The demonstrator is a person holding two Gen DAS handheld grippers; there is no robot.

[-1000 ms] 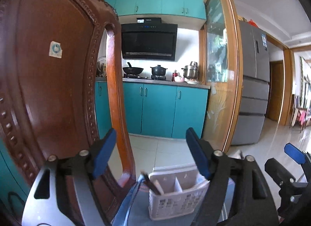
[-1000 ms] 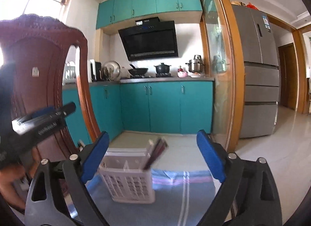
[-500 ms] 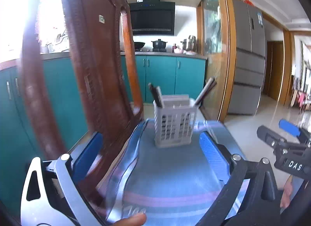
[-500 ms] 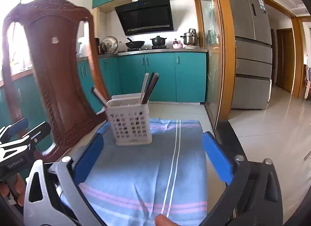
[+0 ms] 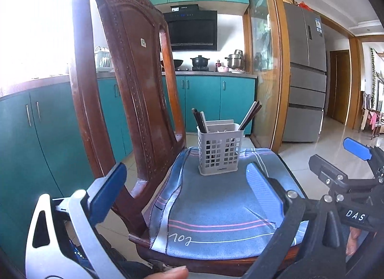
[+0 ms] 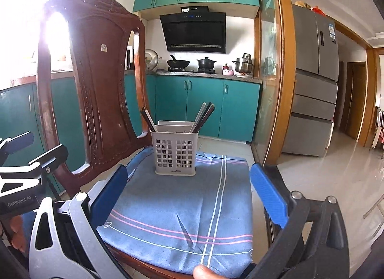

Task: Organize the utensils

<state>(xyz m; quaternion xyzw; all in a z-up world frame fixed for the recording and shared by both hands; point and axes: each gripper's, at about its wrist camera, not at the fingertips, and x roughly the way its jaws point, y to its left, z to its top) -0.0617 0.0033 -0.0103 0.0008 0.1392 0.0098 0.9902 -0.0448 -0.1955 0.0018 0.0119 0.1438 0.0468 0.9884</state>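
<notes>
From the left wrist camera, a white basket [image 5: 219, 153] with little square holes stands upright on a blue cloth [image 5: 216, 209] on a chair seat, near the far edge. Dark and pale chopsticks [image 5: 201, 120] stick up from its left corner and lean left; more chopsticks lean right from the right side. The near part of the cloth is bare. The left gripper [image 5: 187, 187] is spread wide with nothing in it. From the right wrist camera, the basket [image 6: 176, 153] sits near the far edge, toward the tall chair back [image 6: 96, 82]. The right gripper [image 6: 189, 197] is also spread wide and holds nothing.
</notes>
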